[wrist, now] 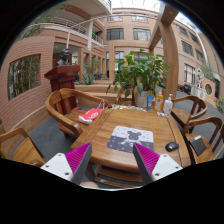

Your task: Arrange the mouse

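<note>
Level, parted fingers [79, 156] facing table [105, 125]

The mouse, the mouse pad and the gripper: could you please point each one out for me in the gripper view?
mouse [172, 146]: gripper view, top of its dark shell, near the table's edge.
mouse pad [129, 137]: gripper view, middle of its grey patterned surface.
gripper [113, 160]: gripper view, midway between the open fingertips.

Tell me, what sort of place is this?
Probably a courtyard patio: a round wooden table with wooden chairs, a large potted plant and brick buildings behind. The hand-held gripper hangs open.
</note>
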`<control>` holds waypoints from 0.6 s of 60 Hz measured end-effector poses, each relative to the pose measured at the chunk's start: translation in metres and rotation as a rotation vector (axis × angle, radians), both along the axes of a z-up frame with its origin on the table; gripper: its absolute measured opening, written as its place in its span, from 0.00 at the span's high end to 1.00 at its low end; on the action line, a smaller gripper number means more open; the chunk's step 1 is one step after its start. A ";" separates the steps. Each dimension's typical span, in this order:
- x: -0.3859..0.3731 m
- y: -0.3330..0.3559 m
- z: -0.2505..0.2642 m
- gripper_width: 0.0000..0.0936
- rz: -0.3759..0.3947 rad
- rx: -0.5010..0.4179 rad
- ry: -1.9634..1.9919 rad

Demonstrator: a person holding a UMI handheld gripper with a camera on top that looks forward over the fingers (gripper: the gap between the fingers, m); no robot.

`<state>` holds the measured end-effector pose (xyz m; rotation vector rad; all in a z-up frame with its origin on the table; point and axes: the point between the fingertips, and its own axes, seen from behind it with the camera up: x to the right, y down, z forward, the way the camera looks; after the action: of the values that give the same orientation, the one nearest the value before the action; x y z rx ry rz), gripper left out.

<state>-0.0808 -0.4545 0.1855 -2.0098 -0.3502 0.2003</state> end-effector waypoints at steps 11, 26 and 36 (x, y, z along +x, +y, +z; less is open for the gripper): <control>0.053 0.025 -0.059 0.10 -0.093 -0.097 -0.029; 0.168 0.091 -0.140 0.10 -0.288 -0.174 -0.048; 0.229 0.144 -0.167 0.10 -0.381 -0.164 -0.047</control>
<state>0.1486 -0.3109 0.0182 -2.2026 0.0253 -0.0594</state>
